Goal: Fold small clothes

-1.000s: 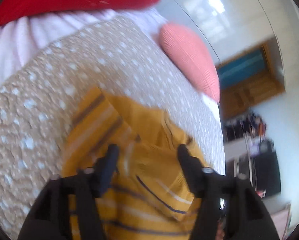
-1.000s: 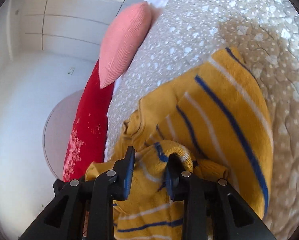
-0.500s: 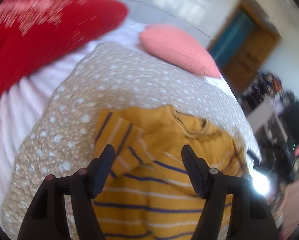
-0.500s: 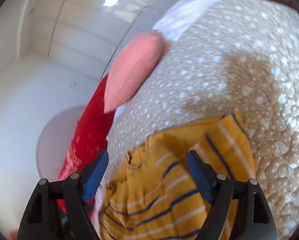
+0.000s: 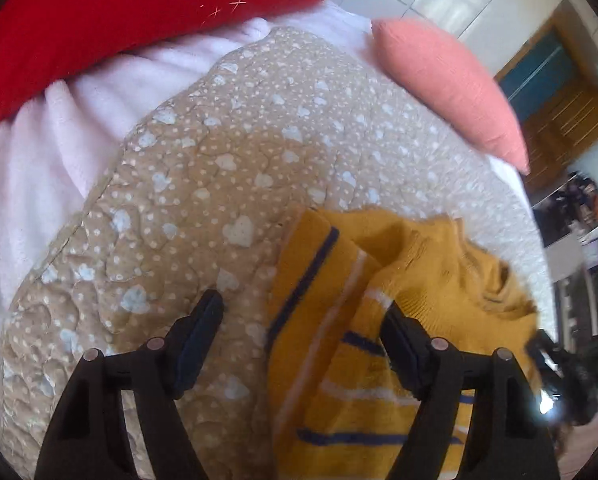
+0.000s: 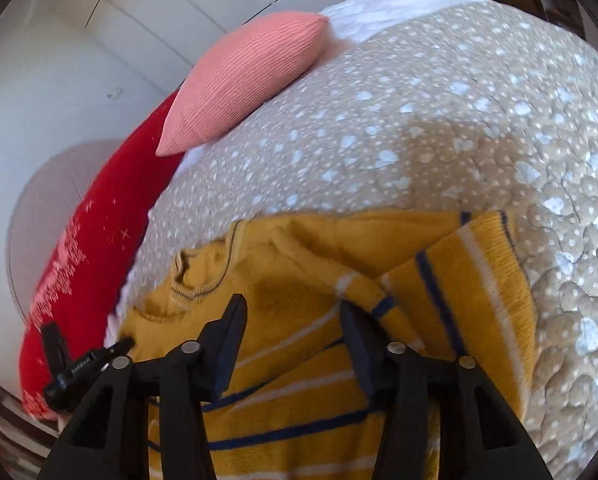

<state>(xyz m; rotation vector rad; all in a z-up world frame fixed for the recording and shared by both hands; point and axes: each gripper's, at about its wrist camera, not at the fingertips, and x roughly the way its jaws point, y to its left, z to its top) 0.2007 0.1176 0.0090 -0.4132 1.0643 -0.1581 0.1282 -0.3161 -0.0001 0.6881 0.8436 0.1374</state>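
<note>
Left gripper (image 5: pixel 301 318): jaws spread wide, nothing between them. Its left finger sits over bare quilt, its right finger over the sweater's edge.

Right gripper (image 6: pixel 293 320): jaws also spread wide, empty, hovering over the sweater's chest area just below the collar.

Sweater (image 5: pixel 379 320) (image 6: pixel 339 280): mustard yellow knit with navy and white stripes, lying on the quilt, one sleeve folded in across the body, collar rumpled. In the right wrist view the tip of the other gripper shows at the sweater's left edge.

Quilt (image 5: pixel 203 176) (image 6: pixel 439 112): beige, stitched, white hearts and dots; covers most of the bed. White fleece blanket (image 5: pixel 39 152) under it, showing along the far edge.

Pillows: long red pillow (image 5: pixel 119 12) (image 6: pixel 87 248) with pale print, at the far side; pink ribbed cushion (image 5: pixel 447 80) (image 6: pixel 243 76) just beside it, resting on the quilt's edge.

Room: white tiled wall (image 6: pixel 59 60) behind the bed, wooden door frame with teal panel (image 5: pixel 547 76), dark cluttered furniture (image 5: pixel 579 216) at the side, blurred.
</note>
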